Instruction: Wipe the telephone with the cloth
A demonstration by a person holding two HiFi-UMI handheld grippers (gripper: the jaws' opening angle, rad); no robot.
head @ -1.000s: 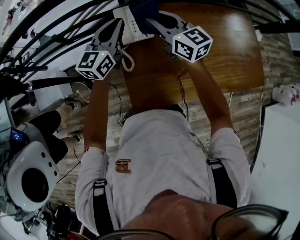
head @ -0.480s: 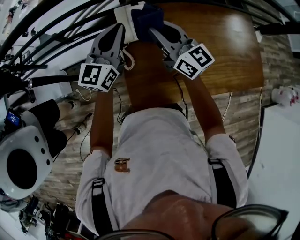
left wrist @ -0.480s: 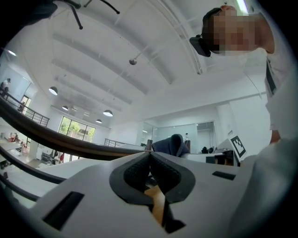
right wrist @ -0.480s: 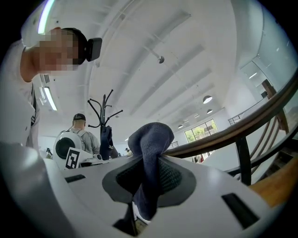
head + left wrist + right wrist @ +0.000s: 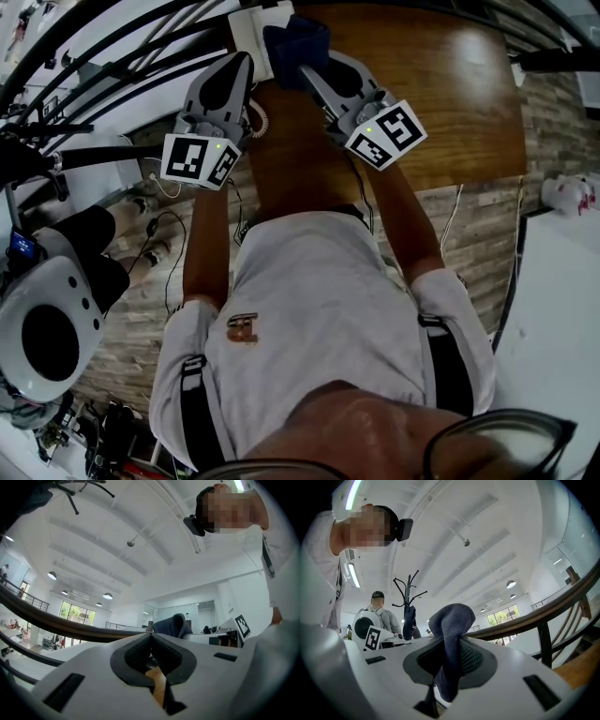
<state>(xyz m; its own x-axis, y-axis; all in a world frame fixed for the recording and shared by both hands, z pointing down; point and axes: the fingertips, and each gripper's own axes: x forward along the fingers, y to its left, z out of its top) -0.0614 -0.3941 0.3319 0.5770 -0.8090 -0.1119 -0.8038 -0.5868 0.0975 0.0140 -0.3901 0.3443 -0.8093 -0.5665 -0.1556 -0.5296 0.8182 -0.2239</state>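
The white telephone [image 5: 251, 36] sits at the far edge of the wooden table [image 5: 450, 94], its coiled cord [image 5: 256, 122] hanging off the near left side. My right gripper [image 5: 302, 70] is shut on the dark blue cloth [image 5: 296, 42], which bunches up just past its tips beside the phone. In the right gripper view the cloth [image 5: 451, 620] stands pinched between the pads of the right gripper [image 5: 452, 641] and hangs below them. My left gripper [image 5: 247, 58] lies next to the phone's left side; its left gripper view shows the jaws [image 5: 151, 637] shut with nothing between them, the cloth [image 5: 176, 625] beyond.
Curved black railings [image 5: 94, 56] run behind and left of the table. A white round machine [image 5: 52, 333] stands on the floor at the left. A white surface [image 5: 562, 309] fills the right side. A coat rack [image 5: 408, 597] and a standing person [image 5: 377, 613] appear in the right gripper view.
Both grippers have drawn back toward the person, down the picture. The cloth came with the right gripper, off the top of the phone to its near right side.
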